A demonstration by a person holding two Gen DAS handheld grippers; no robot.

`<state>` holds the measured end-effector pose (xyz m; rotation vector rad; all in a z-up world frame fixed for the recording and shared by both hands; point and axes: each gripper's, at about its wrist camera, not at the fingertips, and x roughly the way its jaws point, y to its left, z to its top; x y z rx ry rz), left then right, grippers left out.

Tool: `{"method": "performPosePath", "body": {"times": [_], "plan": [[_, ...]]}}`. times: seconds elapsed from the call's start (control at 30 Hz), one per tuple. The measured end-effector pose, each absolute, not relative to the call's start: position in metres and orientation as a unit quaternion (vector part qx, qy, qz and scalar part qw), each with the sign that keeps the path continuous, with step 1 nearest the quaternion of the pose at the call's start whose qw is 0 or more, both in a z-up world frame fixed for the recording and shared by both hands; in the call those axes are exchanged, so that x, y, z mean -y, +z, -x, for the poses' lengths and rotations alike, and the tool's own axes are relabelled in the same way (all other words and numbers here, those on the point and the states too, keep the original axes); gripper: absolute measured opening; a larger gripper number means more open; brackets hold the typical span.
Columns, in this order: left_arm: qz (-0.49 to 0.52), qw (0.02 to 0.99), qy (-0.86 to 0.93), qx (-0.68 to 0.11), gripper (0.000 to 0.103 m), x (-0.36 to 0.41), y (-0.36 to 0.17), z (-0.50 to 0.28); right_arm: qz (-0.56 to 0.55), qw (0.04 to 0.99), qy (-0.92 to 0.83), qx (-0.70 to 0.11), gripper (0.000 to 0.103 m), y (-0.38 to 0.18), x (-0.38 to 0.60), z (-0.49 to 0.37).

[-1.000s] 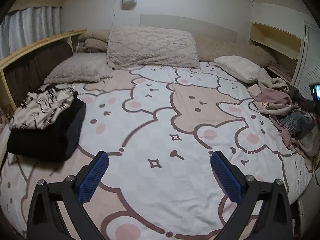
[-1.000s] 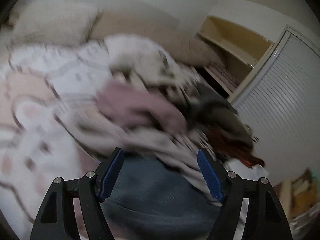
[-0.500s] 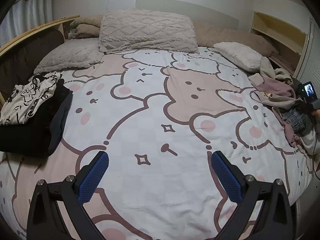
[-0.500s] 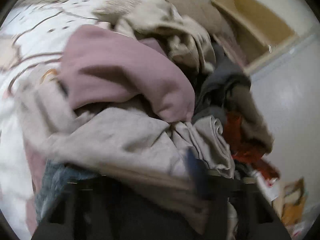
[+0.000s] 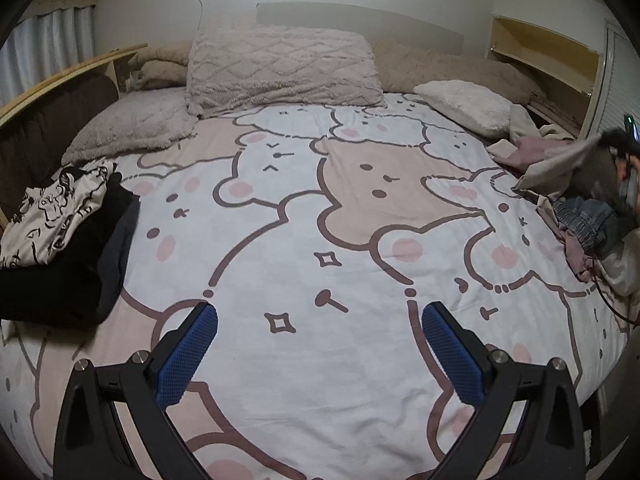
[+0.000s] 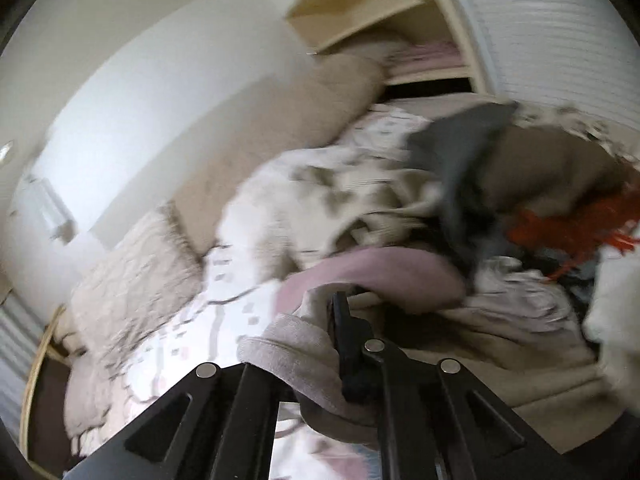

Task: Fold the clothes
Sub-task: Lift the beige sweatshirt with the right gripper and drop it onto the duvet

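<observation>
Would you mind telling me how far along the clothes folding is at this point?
Done: a folded stack sits at the bed's left edge. In hand: the right gripper is shut on a beige garment from the unfolded pile; the left gripper is open. Left: that pile.

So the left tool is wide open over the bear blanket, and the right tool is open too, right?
Not quite. The left tool is open over the bear blanket, but the right tool is shut on a beige garment, as the right wrist view shows.

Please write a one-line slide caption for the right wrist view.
Right gripper shut on a beige garment, lifting it from the unfolded clothes pile on the bed.
</observation>
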<state>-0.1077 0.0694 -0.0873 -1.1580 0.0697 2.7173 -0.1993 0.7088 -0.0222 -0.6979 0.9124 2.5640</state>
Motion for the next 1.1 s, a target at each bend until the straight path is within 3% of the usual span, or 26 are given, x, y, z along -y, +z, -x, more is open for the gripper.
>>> {"method": "performPosePath", "body": {"times": [0.3, 0.53, 0.67, 0.87, 1.1], "plan": [[0.377, 0.091, 0.922, 0.007, 0.103, -0.053, -0.075, 0.099, 0.148, -0.065, 0.915, -0.371, 0.009, 0.055, -0.628, 0.216], [0.338, 0.087, 0.937, 0.033, 0.103, -0.03, -0.053, 0.077, 0.015, -0.233, 0.924, -0.302, 0.009, 0.211, -0.512, 0.181], [0.312, 0.077, 0.946, 0.051, 0.103, -0.006, -0.04, 0.058, 0.005, -0.233, 0.937, -0.261, 0.008, 0.264, -0.456, 0.166], [0.276, 0.05, 0.959, 0.049, 0.103, 0.029, -0.02, 0.023, 0.07, -0.255, 0.942, -0.208, 0.008, 0.278, -0.36, 0.158], [0.254, 0.055, 0.965, 0.04, 0.103, 0.042, -0.017, -0.007, 0.06, -0.266, 0.944, -0.183, 0.008, 0.323, -0.303, 0.158]]}}
